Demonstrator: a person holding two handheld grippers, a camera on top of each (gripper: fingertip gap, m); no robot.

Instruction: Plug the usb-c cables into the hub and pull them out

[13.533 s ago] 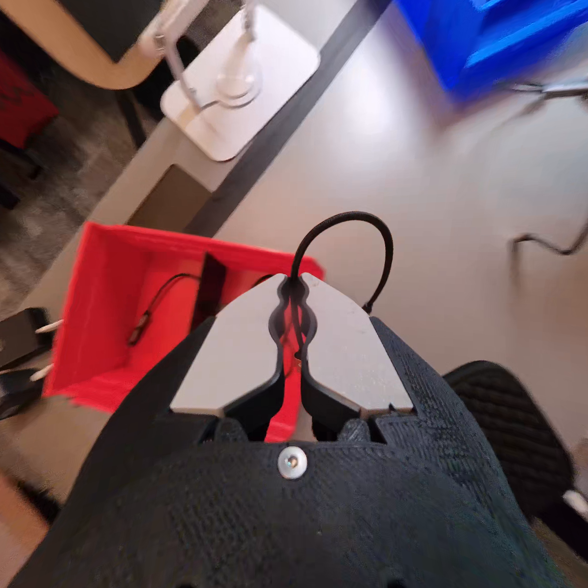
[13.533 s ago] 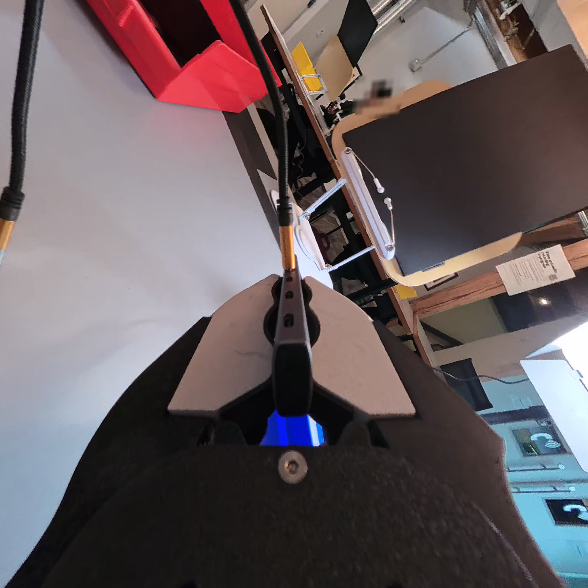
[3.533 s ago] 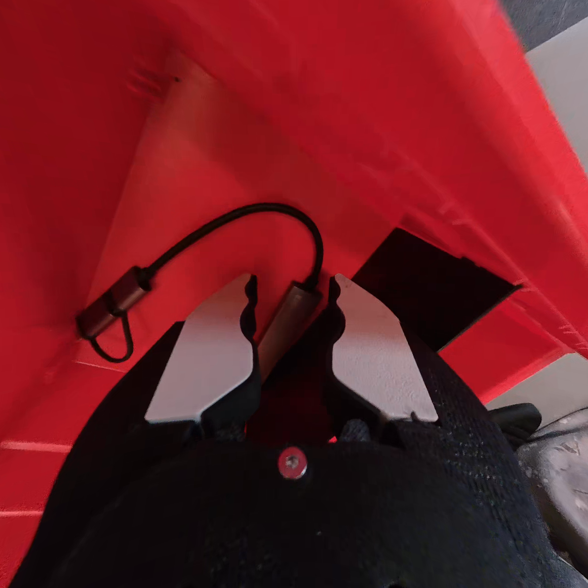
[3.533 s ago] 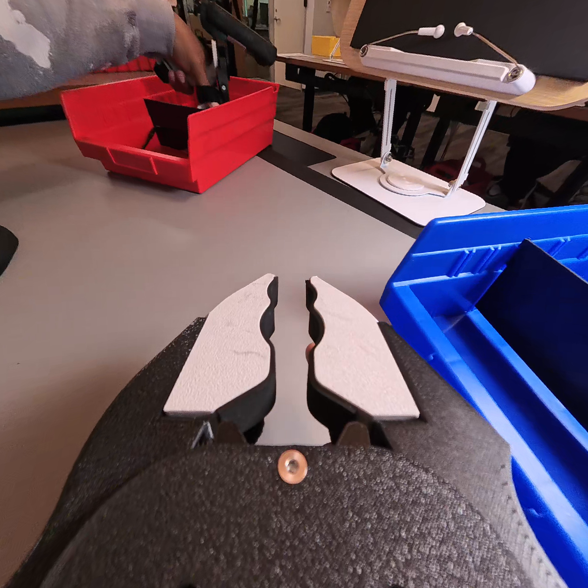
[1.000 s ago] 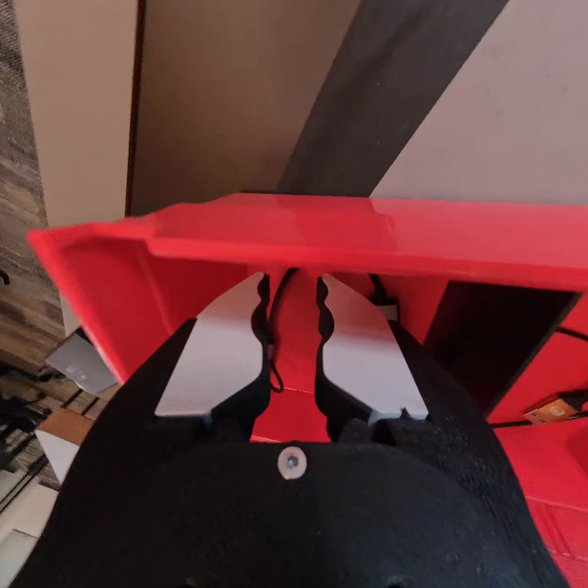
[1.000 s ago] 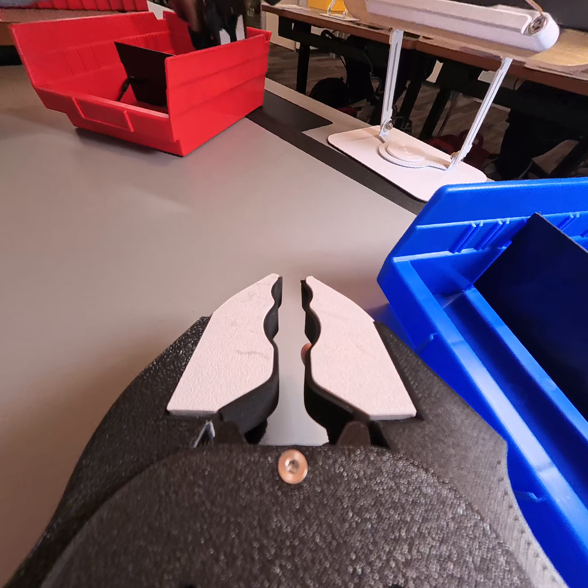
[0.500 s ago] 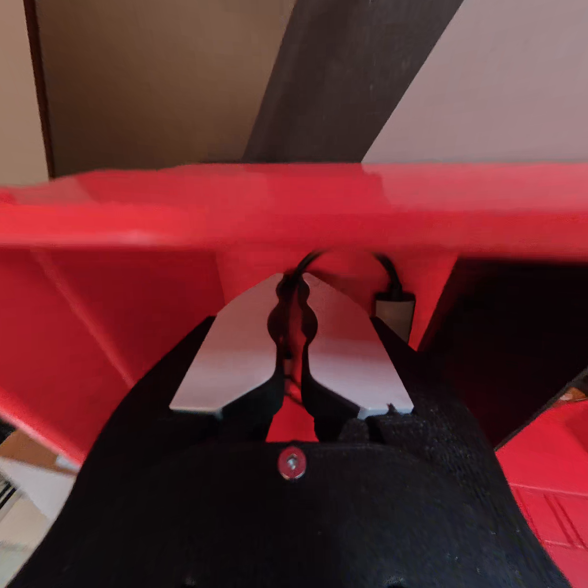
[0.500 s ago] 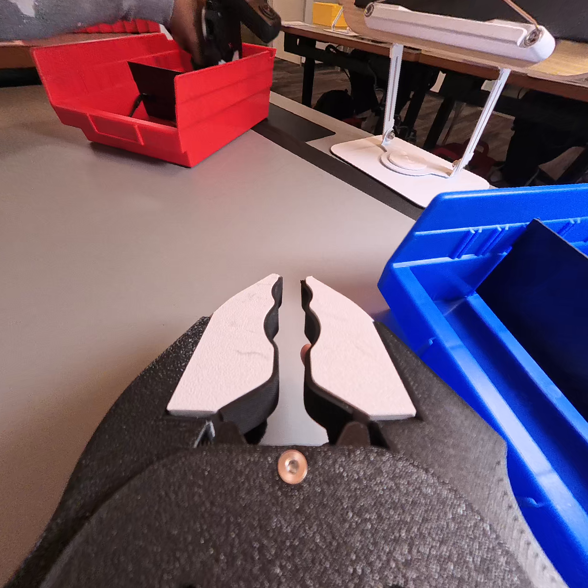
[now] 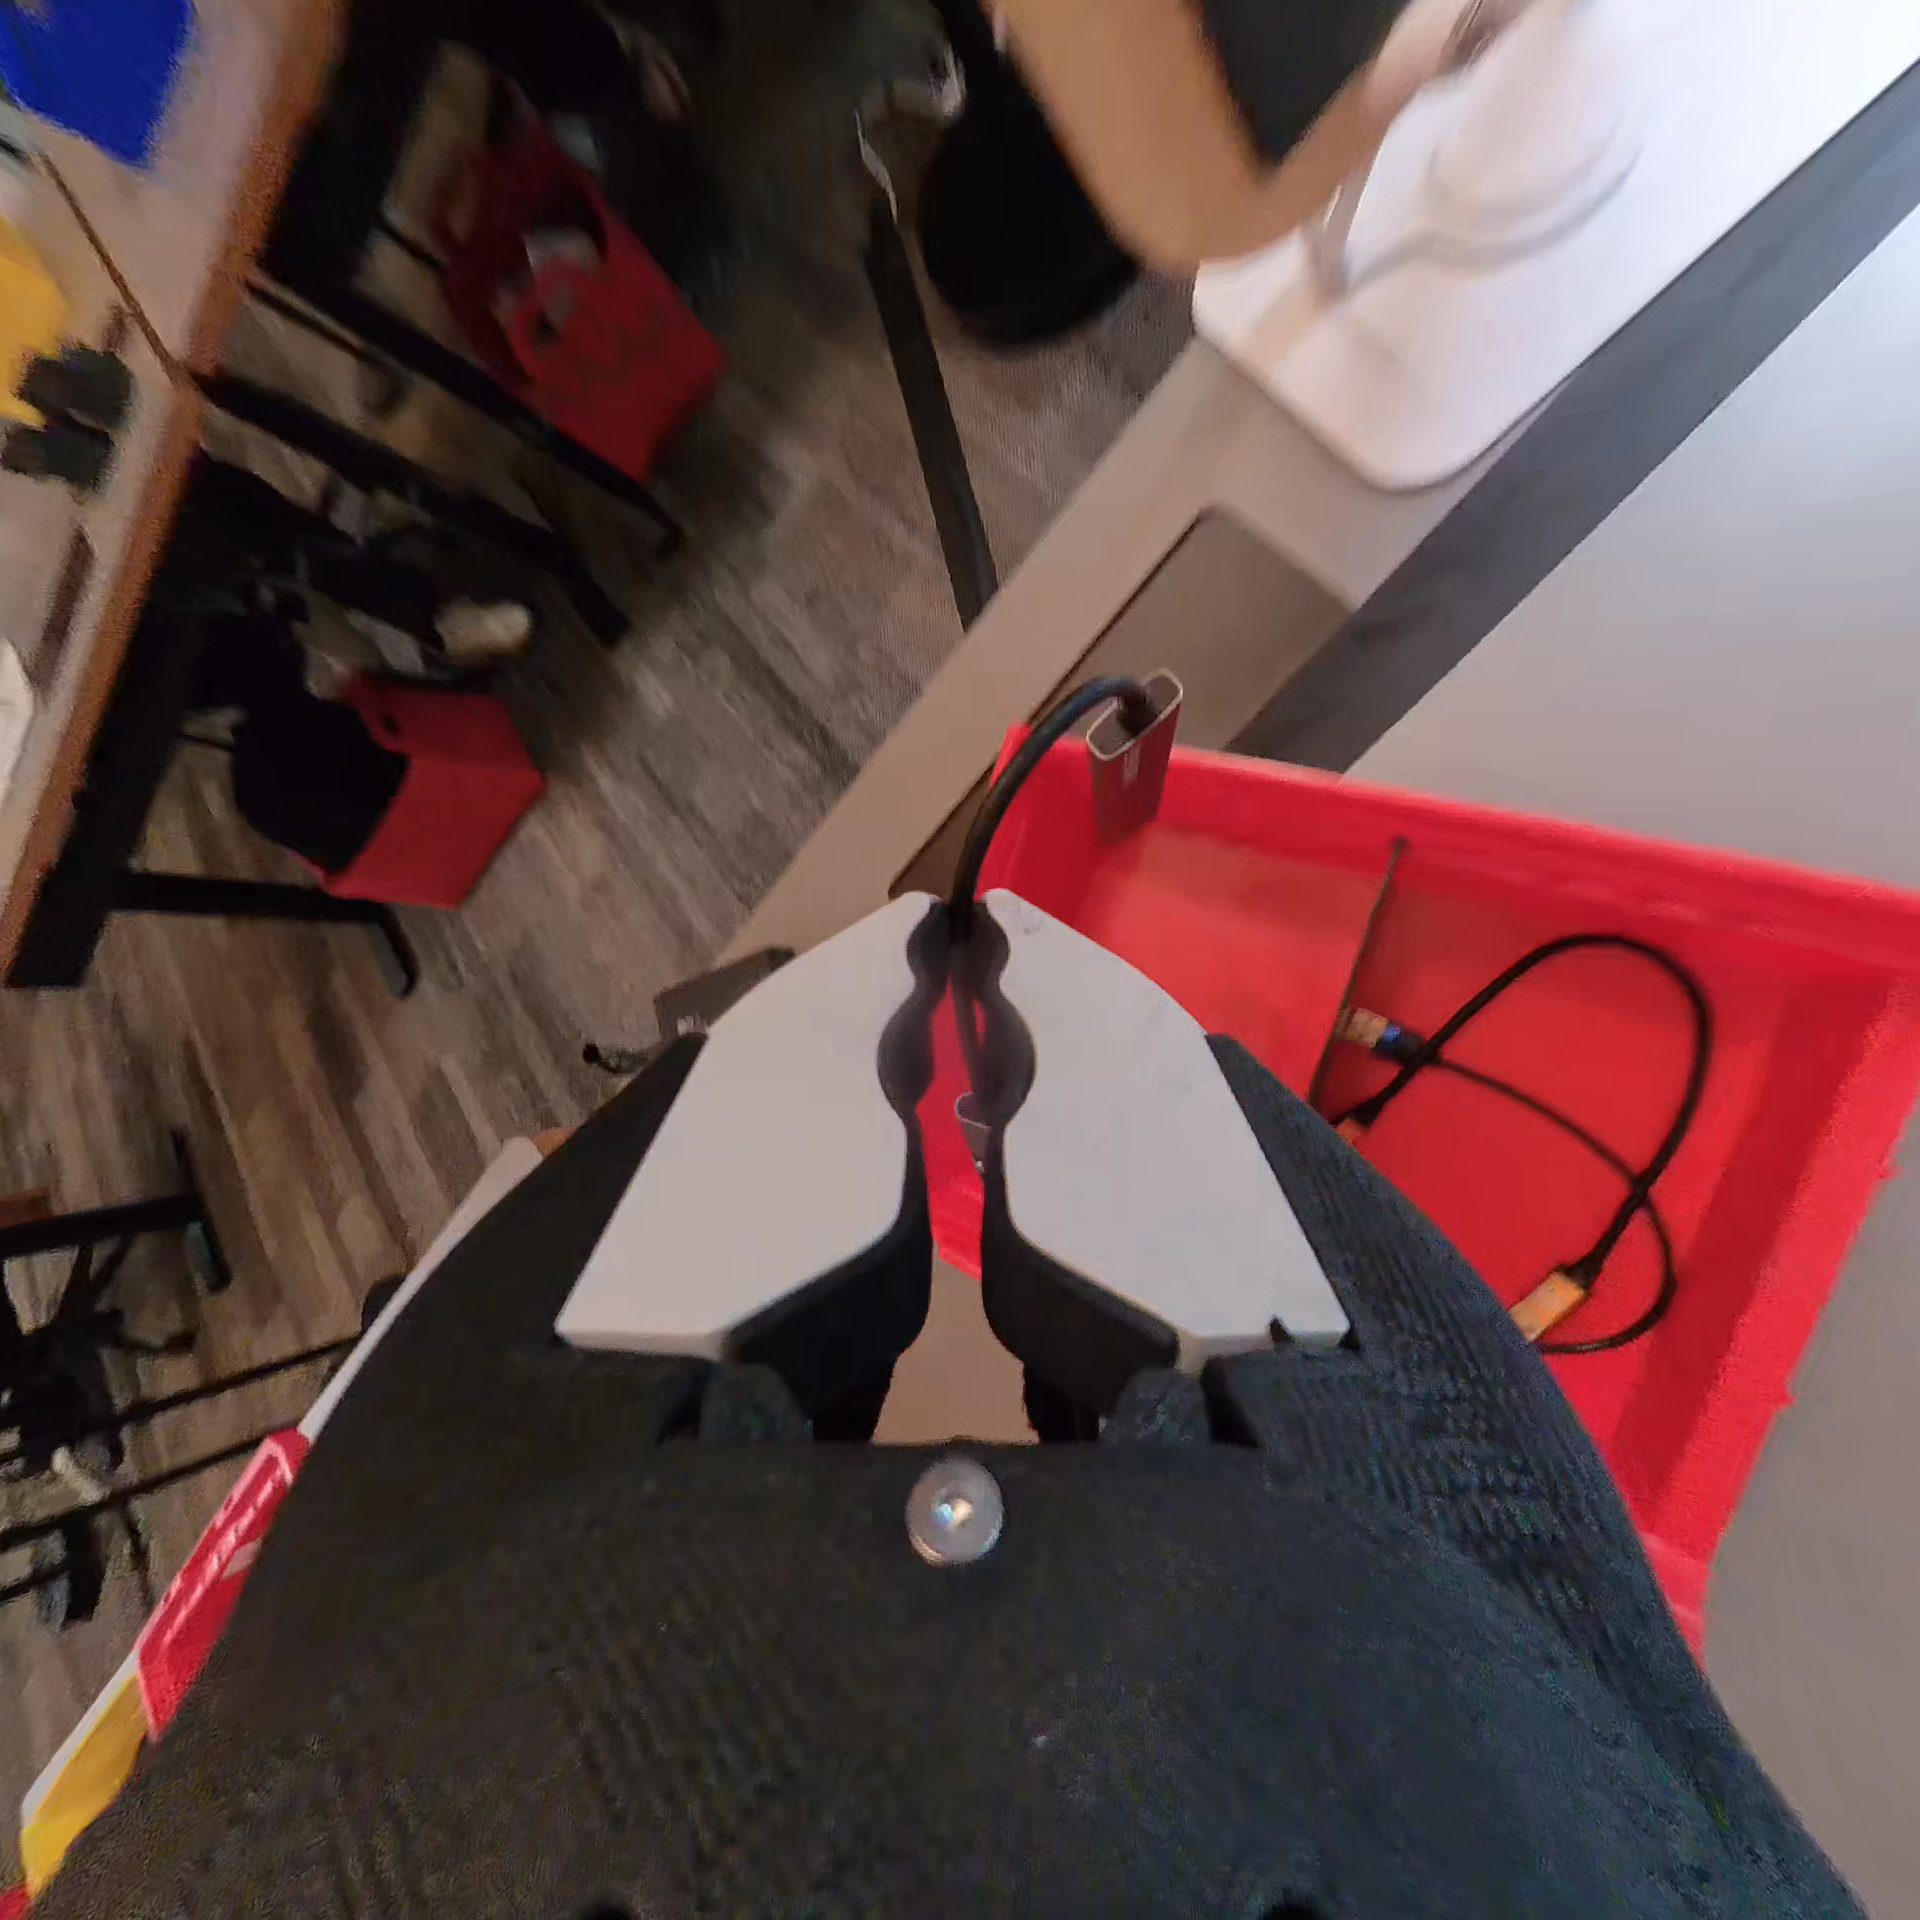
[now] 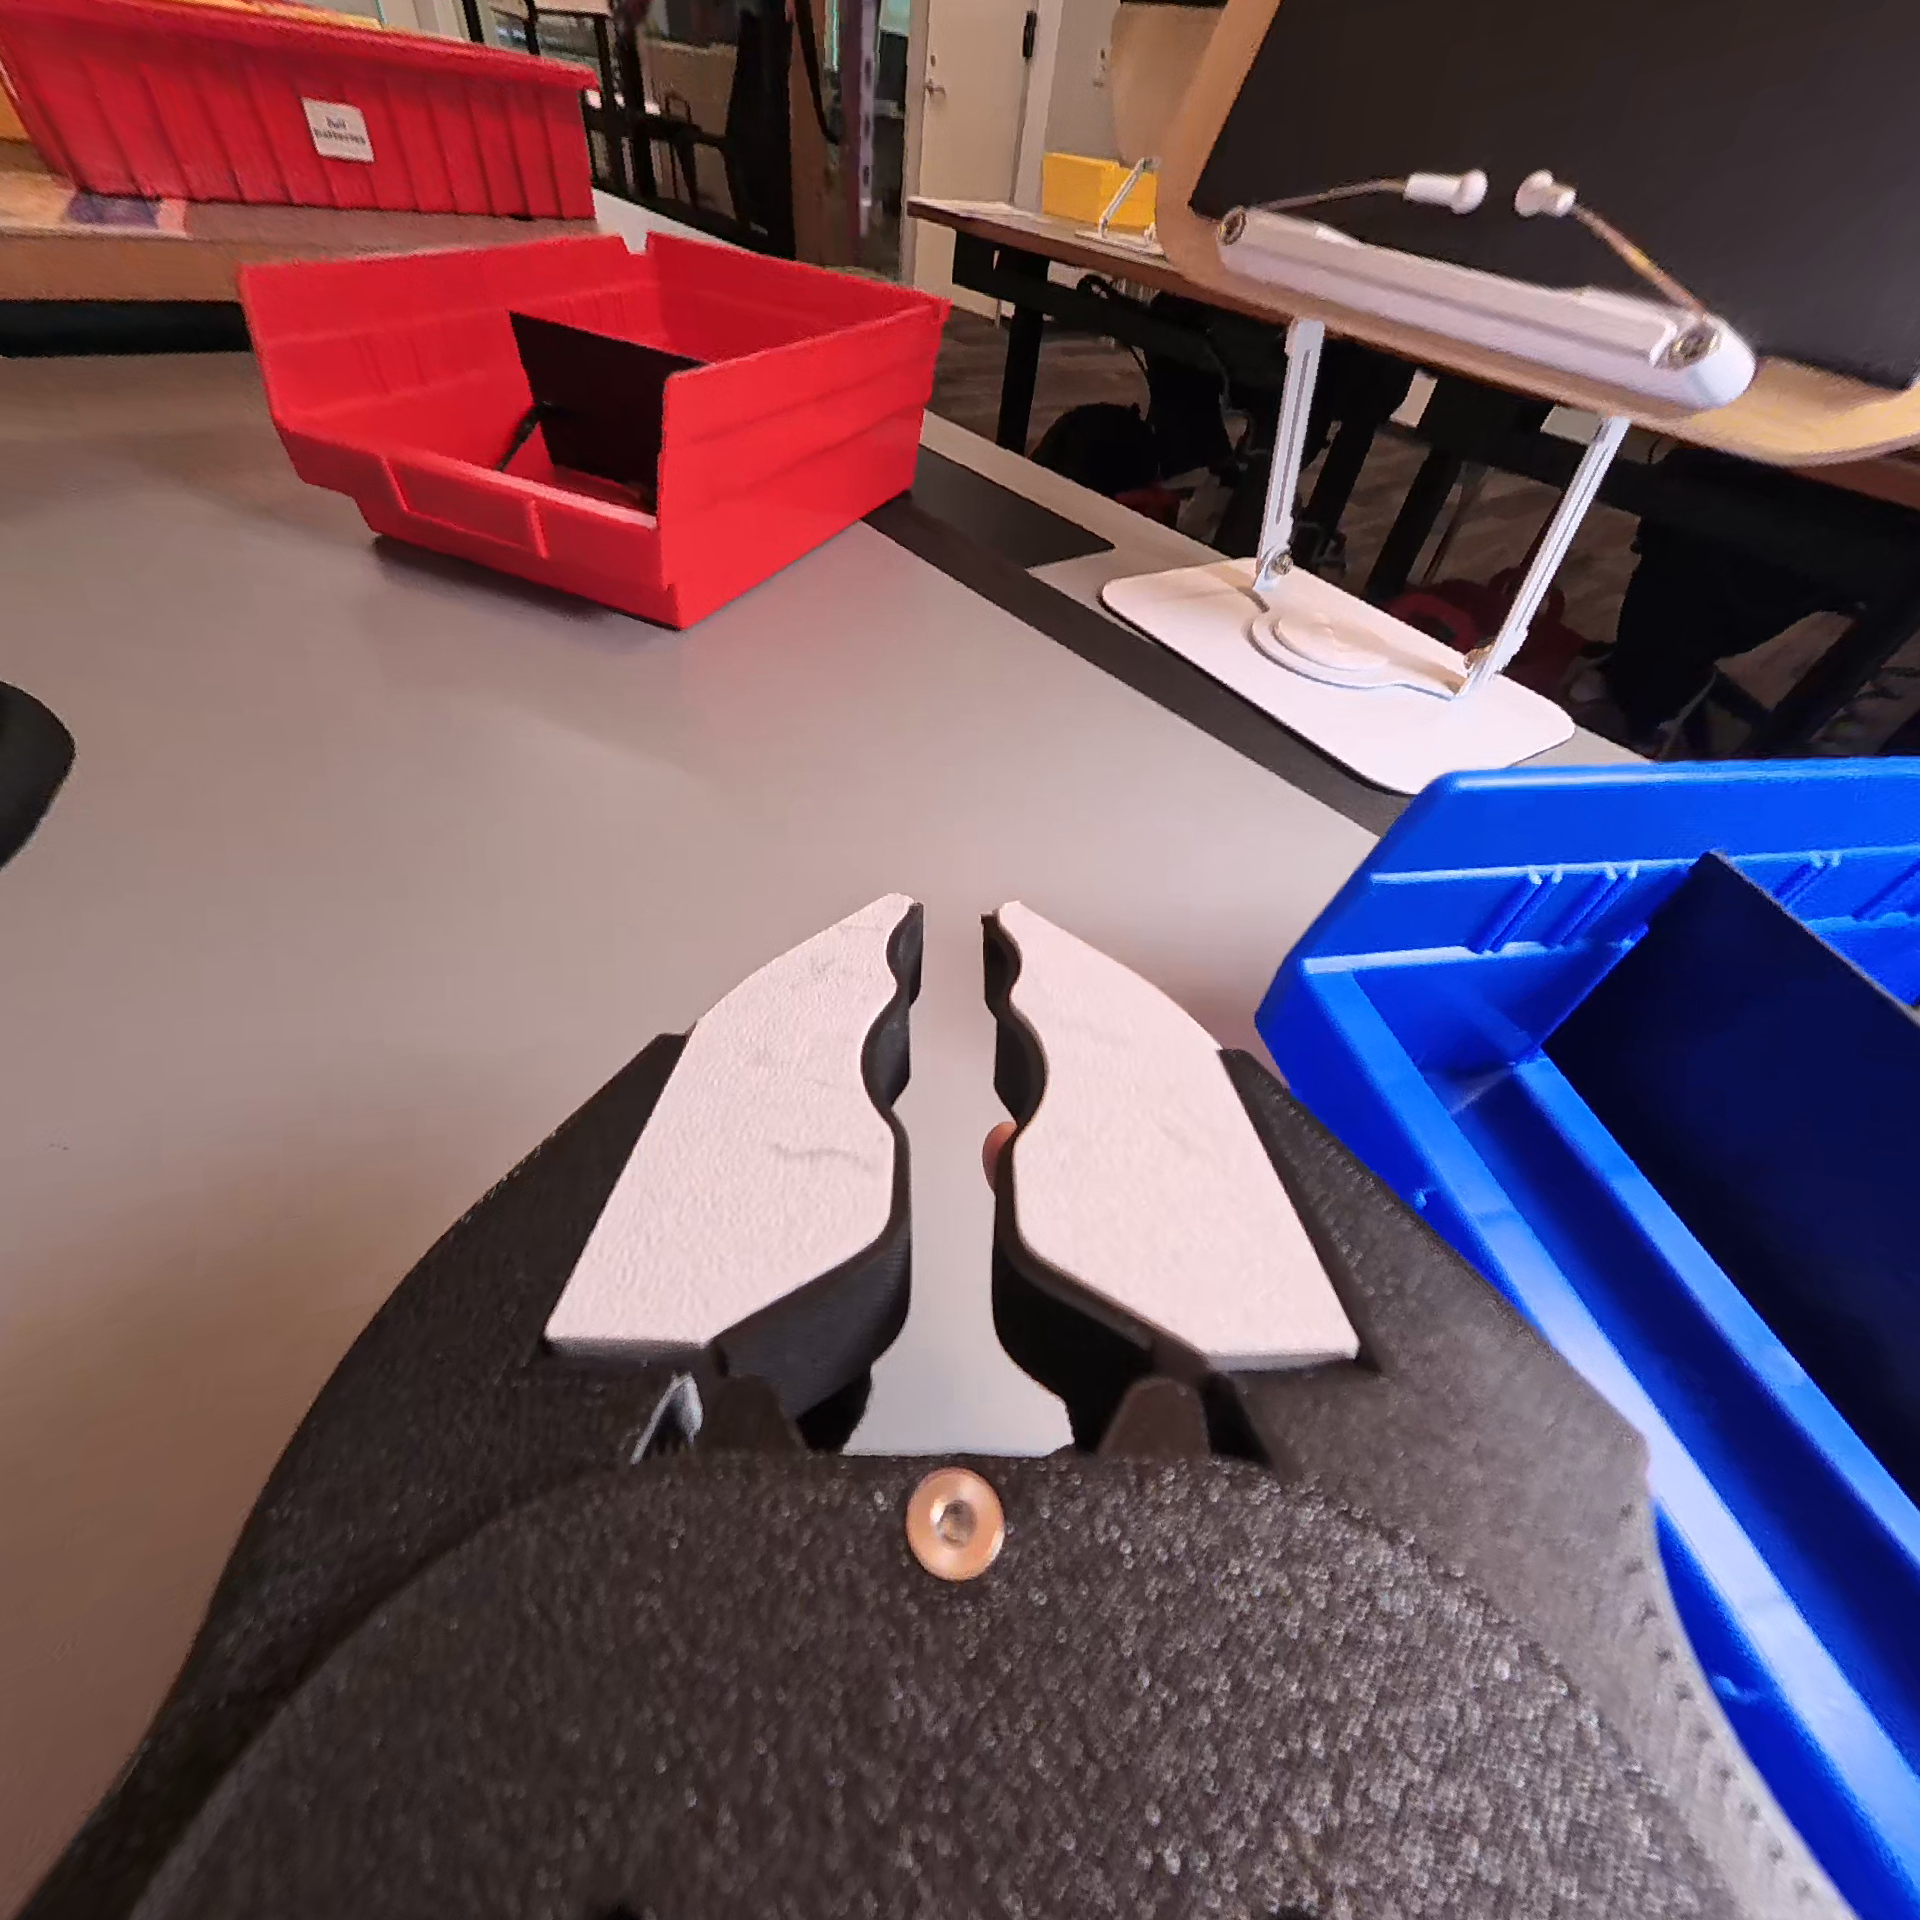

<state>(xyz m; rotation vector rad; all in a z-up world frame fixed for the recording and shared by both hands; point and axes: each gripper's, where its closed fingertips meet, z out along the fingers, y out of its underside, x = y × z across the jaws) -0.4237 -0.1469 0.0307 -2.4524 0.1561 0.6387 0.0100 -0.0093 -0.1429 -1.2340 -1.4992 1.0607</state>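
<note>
My left gripper point(image 9: 956, 920) is shut on the black lead point(image 9: 997, 800) of the grey hub point(image 9: 1132, 753), which hangs from it above the red bin point(image 9: 1808, 1018). A black usb-c cable point(image 9: 1621, 1122) with orange-tipped plugs lies coiled in the bin's right compartment, past a black divider point(image 9: 1356, 977). My right gripper point(image 10: 951, 925) is open a little and empty, low over the grey table point(image 10: 520, 831). The red bin point(image 10: 790, 468) also shows far off in the right wrist view; the left gripper does not show there.
A blue bin point(image 10: 1621, 1039) with a dark divider sits close on my right gripper's right. A white lamp stand point(image 10: 1340, 675) stands at the table's far edge beside a dark strip point(image 10: 997, 530). Beyond the edge are floor, table legs and red boxes point(image 9: 613, 343). Some 50 cm of space lies between my two pairs of fingers.
My left gripper has closed on the hub's lead inside the red bin and lifted it up out of the bin. My right gripper has stayed near the blue bin.
</note>
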